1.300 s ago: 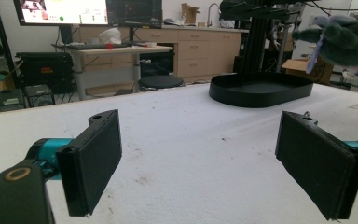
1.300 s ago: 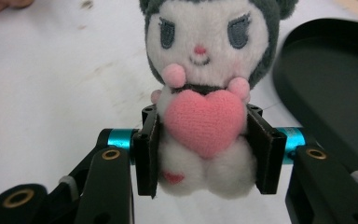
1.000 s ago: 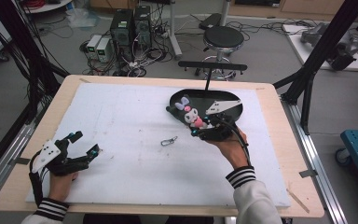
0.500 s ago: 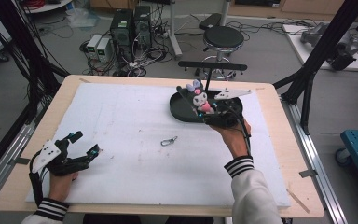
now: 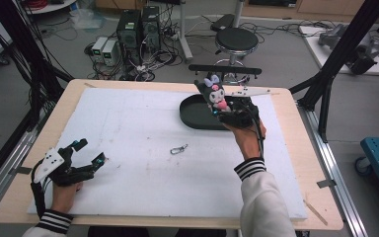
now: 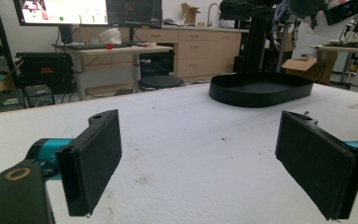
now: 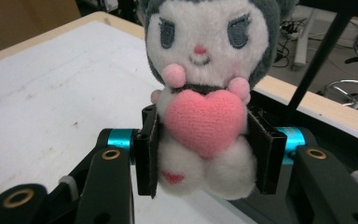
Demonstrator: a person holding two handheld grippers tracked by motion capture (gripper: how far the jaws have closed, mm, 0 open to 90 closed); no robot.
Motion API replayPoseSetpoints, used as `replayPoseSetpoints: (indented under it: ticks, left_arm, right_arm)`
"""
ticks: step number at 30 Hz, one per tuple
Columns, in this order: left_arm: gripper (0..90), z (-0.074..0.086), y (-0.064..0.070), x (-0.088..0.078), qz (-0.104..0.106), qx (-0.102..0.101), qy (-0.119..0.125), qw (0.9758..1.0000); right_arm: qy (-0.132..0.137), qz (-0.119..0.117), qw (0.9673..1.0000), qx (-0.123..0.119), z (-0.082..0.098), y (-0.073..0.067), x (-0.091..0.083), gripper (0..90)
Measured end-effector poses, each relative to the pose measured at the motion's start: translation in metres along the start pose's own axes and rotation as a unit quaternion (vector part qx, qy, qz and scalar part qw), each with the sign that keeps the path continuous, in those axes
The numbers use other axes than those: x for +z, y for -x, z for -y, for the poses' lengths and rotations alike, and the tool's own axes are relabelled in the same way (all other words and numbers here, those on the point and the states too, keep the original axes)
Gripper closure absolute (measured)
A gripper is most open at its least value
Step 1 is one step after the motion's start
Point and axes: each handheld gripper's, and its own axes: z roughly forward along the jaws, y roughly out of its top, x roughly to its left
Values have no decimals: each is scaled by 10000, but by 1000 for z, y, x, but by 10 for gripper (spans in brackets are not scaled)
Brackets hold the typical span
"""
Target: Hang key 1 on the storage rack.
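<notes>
The right tongs (image 7: 205,154) are clamping a grey-and-white plush doll with a pink heart (image 7: 203,93) above the black oval tray (image 5: 197,116) at two o'clock on the bench (image 5: 286,148); the left tongs (image 6: 205,163) are gaping wide, holding nothing, at eight o'clock.

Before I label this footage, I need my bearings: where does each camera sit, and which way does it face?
High view: above the person's side, looking forward and down on the table; forearms, both tools.
Left gripper view: on the left tool, looking level across the table at the black tray; open jaws.
Right gripper view: on the right tool, facing the plush toy it clamps.
Shared: high and left views show the tray; high and right, the toy.
</notes>
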Motion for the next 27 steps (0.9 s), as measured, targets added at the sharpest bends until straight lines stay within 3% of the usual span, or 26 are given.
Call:
replayPoseSetpoints:
  ticks: [9,27]
  left_arm:
    - [149,0,0,0,-1,-4,4,10000]
    - [149,0,0,0,-3,-27,9,10000]
  right_arm:
    - [123,172,9989,413,-4,13,-1,533]
    - [116,308,9970,700,-20,25,9,533]
